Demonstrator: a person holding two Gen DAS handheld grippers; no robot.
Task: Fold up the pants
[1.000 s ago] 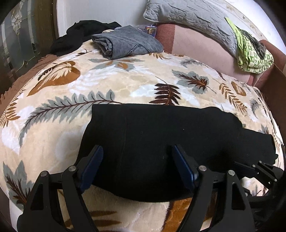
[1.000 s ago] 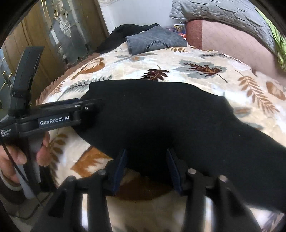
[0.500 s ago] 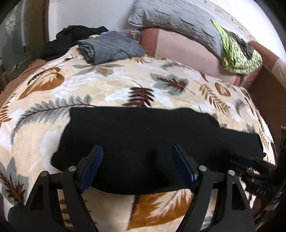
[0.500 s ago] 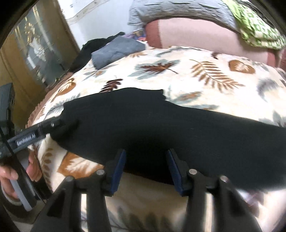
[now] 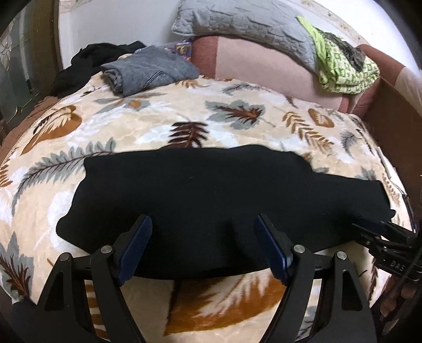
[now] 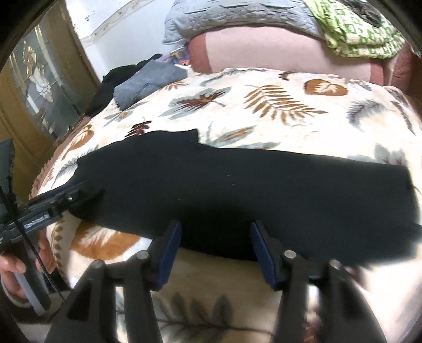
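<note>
Black pants (image 5: 211,200) lie flat on a leaf-patterned blanket (image 5: 184,116), stretched left to right; they also show in the right wrist view (image 6: 250,195). My left gripper (image 5: 203,248) is open, fingers spread over the pants' near edge at the left part. My right gripper (image 6: 215,253) is open over the near edge further right. Its tips show in the left wrist view (image 5: 369,227) by the pants' right end. The left gripper's tips appear in the right wrist view (image 6: 76,192) at the pants' left end.
Folded grey jeans (image 5: 150,71) and a dark heap of clothes (image 5: 92,63) sit at the far left of the bed. A grey pillow (image 5: 245,23), a green patterned cloth (image 5: 343,68) and a pink bolster (image 5: 263,68) lie at the back. A wooden glass door (image 6: 39,87) stands left.
Both grippers have shifted to the right along the pants' near edge; the right one now sees the pants' right end. The pants lie flatter and further spread out. Both stay open.
</note>
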